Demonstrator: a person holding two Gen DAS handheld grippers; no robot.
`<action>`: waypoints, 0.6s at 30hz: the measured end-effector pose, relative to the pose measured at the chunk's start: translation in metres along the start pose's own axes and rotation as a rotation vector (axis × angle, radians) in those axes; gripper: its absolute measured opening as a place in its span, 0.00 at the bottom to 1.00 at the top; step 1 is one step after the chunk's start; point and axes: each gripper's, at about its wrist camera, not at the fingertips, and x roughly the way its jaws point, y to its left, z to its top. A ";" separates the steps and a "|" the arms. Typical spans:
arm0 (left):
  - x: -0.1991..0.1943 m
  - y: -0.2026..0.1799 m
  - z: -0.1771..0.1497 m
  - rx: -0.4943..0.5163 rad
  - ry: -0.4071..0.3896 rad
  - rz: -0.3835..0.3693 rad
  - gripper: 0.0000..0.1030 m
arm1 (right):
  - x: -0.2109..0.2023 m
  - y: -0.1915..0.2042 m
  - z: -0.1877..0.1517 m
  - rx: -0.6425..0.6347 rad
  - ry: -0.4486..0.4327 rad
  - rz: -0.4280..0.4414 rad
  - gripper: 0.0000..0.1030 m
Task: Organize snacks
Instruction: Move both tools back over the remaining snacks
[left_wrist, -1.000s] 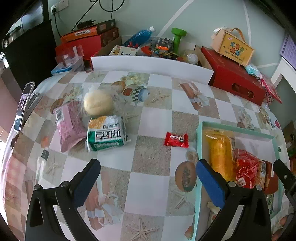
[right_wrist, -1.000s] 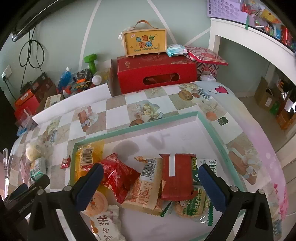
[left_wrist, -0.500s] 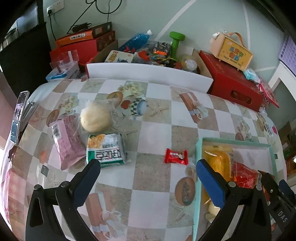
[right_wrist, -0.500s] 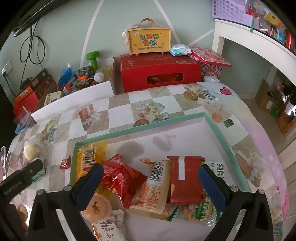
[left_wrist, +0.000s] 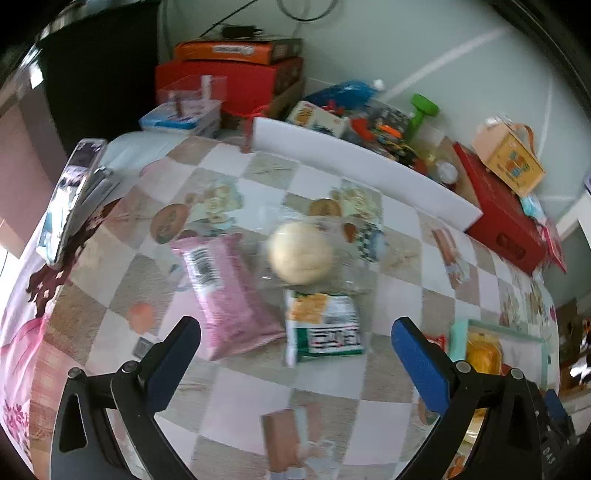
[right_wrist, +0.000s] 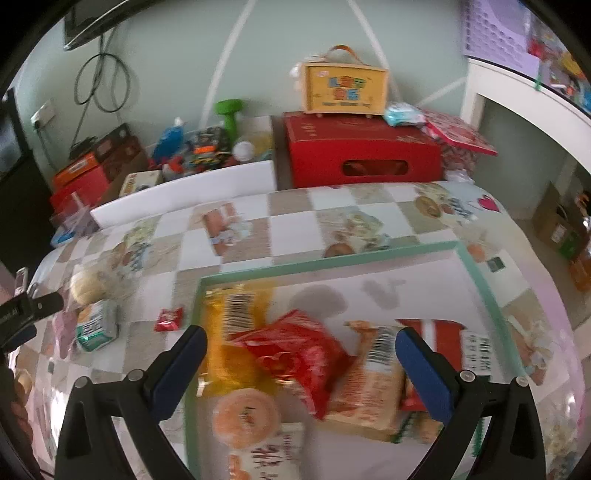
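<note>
Facing crinkly green packet (left_wrist: 323, 326), round bun (left_wrist: 300, 252)

On the bench (left_wrist: 236, 402) we see the bun (left_wrist: 300, 252) behind the noodle packet (left_wrist: 325, 326), the barcoded bag (left_wrist: 225, 291) to their left, the tray (right_wrist: 480, 280) far right holding more snacks.

Pale green wall (right_wrist: 266, 55) with white diagonal lines behind the surface (right_wrist: 295, 218) — checkered cloth with printed pictures. Socket (right_wrist: 43, 112) and looped black cables (right_wrist: 101, 83) on the wall at left. White shelf unit (right_wrist: 517, 99) at right, cardboard boxes (right_wrist: 561, 229) on the floor below it. Dark cabinet (left_wrist: 99, 74) far left — even daylight, soft shadows.
</note>
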 end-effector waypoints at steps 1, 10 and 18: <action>0.001 0.005 0.001 -0.008 0.000 0.006 1.00 | 0.000 0.004 -0.001 -0.009 -0.001 0.010 1.00; 0.013 0.038 0.001 -0.095 0.031 -0.014 1.00 | 0.007 0.047 -0.006 -0.079 0.016 0.105 1.00; 0.025 0.055 0.005 -0.159 0.058 -0.049 1.00 | 0.021 0.086 -0.005 -0.149 0.036 0.162 0.89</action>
